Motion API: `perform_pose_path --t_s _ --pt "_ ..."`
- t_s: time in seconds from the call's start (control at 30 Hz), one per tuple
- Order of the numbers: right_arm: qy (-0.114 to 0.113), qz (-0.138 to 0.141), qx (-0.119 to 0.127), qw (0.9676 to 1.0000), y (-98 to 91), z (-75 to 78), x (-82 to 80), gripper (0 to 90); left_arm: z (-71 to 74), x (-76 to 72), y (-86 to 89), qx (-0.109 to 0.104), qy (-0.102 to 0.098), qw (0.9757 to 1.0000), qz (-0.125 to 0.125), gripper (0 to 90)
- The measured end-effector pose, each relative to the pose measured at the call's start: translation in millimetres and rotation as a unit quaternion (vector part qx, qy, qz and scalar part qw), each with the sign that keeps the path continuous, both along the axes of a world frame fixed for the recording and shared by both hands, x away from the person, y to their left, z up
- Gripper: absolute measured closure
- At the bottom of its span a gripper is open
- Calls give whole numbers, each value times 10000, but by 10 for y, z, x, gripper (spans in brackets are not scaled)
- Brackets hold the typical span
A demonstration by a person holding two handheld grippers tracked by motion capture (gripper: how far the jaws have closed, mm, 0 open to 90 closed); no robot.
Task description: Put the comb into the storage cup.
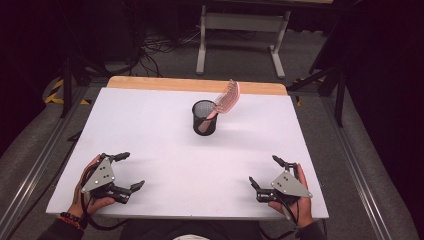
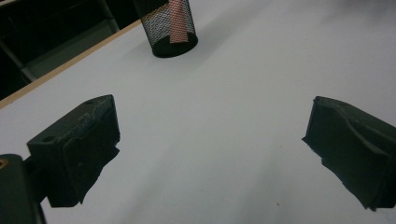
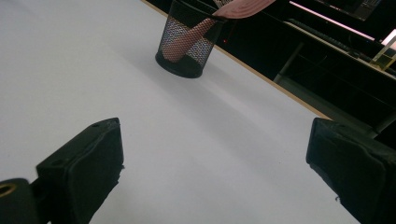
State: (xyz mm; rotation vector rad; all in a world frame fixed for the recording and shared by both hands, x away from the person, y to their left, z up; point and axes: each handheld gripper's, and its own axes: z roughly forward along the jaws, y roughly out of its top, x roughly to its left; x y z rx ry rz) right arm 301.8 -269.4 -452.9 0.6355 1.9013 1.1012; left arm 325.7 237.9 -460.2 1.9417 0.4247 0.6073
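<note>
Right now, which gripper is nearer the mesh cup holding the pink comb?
Roughly equal, perhaps the right. The left gripper sits near-left of the mesh cup; the right gripper sits near-right.

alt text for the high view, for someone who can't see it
A black mesh cup stands near the far middle of a white table, with a pink comb leaning out of it to the right. At the near edge, the left gripper and right gripper rest open, holding nothing.

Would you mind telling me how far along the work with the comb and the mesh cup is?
Done, it seems: the pink comb stands handle-down in the black mesh cup, leaning over its rim. In hand: nothing; the left claw and right claw are open and empty at the near edge of the white table. Nothing looks left to do.
</note>
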Motion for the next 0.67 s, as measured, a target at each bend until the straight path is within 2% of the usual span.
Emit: perform_pose_path --t_s 0.07,0.2,0.3,0.43,0.67 --pt "17 12 -16 10000 12 -7 5 47 4 -5 8 -58 12 10000 11 40" --pt "-29 5 -62 10000 26 -6 -6 48 2 8 14 -33 30 10000 6 40" --pt "-164 22 69 9998 22 26 -28 53 -6 16 4 -19 52 10000 9 40" --pt "-67 48 88 9999 16 12 -15 53 -12 26 -5 3 82 10000 15 40" --pt "-69 64 63 9999 24 11 -20 53 -24 33 -13 8 118 9999 3 41"
